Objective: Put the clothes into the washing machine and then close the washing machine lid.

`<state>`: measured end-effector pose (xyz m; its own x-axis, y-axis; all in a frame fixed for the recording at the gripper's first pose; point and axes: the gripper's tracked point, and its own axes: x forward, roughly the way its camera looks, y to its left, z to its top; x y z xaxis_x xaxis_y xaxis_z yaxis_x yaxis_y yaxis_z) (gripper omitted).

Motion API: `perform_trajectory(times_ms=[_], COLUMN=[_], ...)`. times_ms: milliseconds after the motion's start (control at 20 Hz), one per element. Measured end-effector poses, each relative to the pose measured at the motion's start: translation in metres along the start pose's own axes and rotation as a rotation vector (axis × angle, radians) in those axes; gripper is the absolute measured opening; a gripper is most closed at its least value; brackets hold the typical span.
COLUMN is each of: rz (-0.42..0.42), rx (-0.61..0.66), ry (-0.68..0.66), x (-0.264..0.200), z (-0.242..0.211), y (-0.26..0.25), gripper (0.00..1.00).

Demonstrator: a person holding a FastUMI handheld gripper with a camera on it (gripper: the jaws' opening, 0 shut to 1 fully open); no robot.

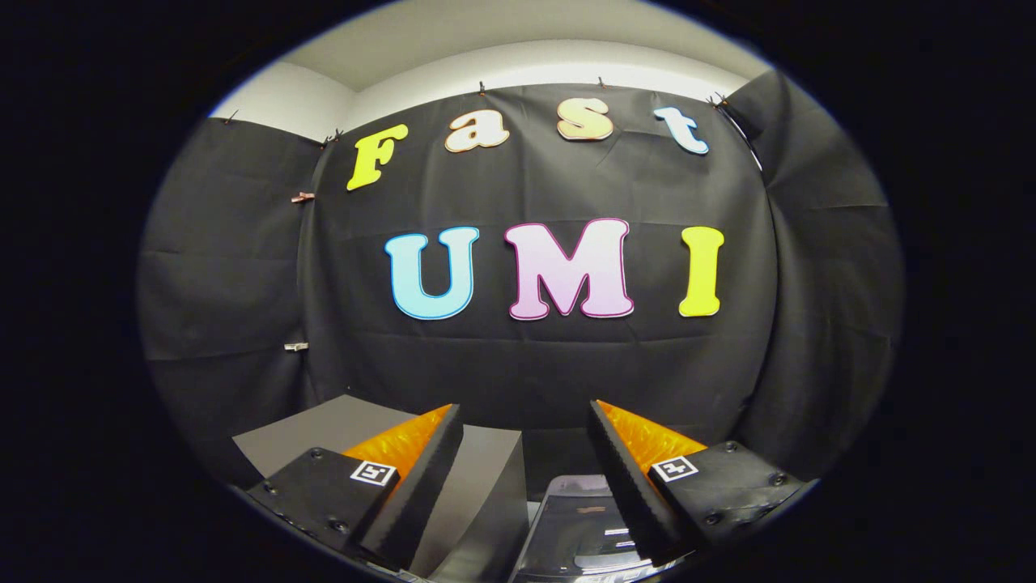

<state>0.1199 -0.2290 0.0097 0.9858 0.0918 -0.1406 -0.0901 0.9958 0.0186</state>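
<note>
Two fingers (437,453) of the gripper (524,421) spread wide apart, released, nothing between them. Black pads on the inner faces, orange backing behind, a small square marker on each black base. Aimed level at the black cloth wall (534,364) of the booth, well short of it. Down in the gap between the fingers, just below and ahead: a dark glossy panel with pale reflections (579,526), likely the washing machine lid, though too little visible to be sure whether open or shut. Left of that, partly behind the left finger: a grey flat-topped block (477,494), standing against the wall. Above the cloth, a pale wall and ceiling (518,40). A few small clips (302,197) pinning the cloth along a seam on the left.
</note>
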Motion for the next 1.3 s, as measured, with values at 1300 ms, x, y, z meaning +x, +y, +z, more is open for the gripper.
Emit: perform_trajectory(times_ms=[1300], rz=[0.015], rx=[0.007], ry=[0.031], x=[0.011], z=[0.005], y=[0.017], gripper=[0.99])
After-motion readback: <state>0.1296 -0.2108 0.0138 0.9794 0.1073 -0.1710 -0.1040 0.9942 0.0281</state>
